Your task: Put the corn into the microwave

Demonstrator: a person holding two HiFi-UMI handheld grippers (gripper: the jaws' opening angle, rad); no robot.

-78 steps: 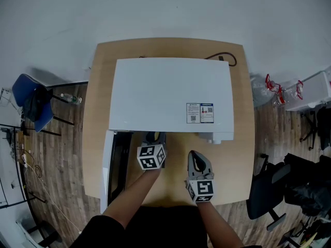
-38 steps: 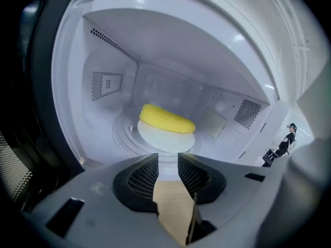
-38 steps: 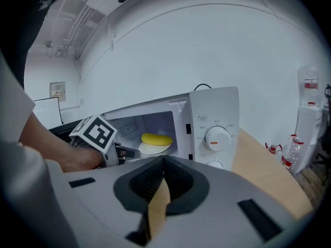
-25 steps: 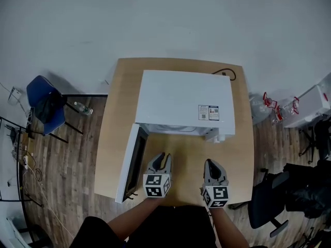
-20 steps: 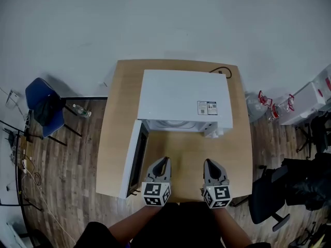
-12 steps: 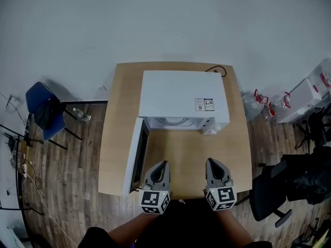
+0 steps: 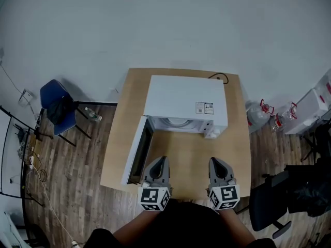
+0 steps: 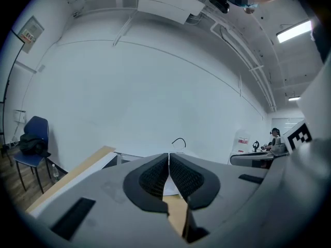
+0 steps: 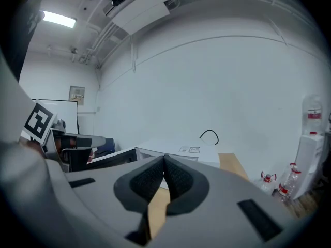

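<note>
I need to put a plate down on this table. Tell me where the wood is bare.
The widest bare patch of table lies in front of the microwave, between its open door and the table's right edge. A narrower strip runs left of the microwave. The back is crowded: microwave and cable.

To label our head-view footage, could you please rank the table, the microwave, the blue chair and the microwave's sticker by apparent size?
1. table
2. microwave
3. blue chair
4. sticker
The chair sits lower, farther from the camera, so it may look smaller than it is.
</note>
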